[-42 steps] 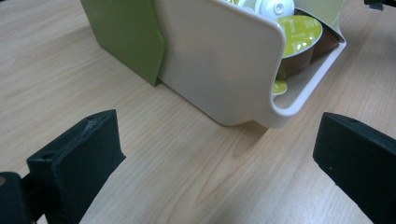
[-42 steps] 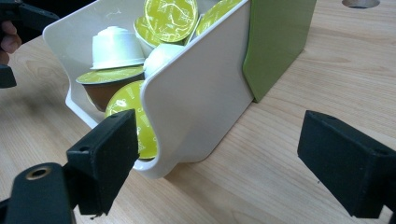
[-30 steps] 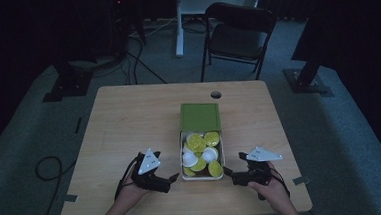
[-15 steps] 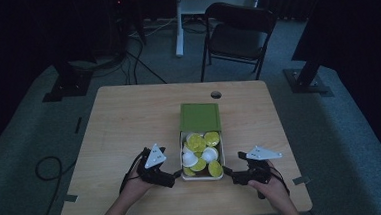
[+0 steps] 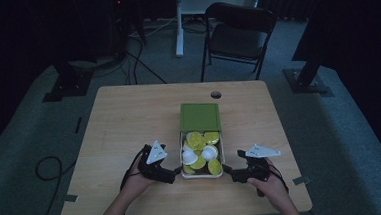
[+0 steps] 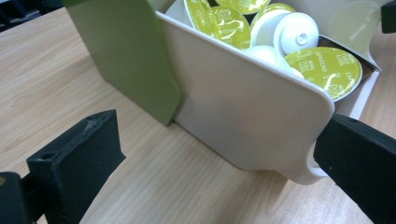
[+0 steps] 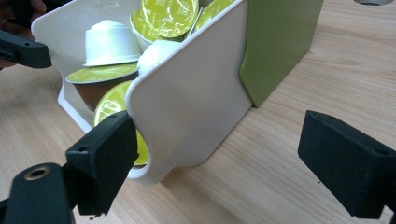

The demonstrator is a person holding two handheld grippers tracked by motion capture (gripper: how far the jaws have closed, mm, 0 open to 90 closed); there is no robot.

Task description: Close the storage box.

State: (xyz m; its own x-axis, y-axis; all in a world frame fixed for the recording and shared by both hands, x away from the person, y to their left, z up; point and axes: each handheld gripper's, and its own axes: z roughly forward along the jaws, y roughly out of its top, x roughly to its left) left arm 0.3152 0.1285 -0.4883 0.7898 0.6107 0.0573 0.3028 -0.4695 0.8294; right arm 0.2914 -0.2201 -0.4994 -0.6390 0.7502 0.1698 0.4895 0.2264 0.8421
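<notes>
Near the table's front edge, just right of centre, stands the white cardboard box with a green sleeve, its open tray full of yellow-green and white coffee capsules. At its 9 o'clock the left gripper holds its jaws wide beside the left wall. At its 3 o'clock the right gripper gapes wide at the right wall. The light wooden table lies beneath.

Open white box with green sleeve, full of yellow-lidded and white capsules, near table's front edge
</notes>
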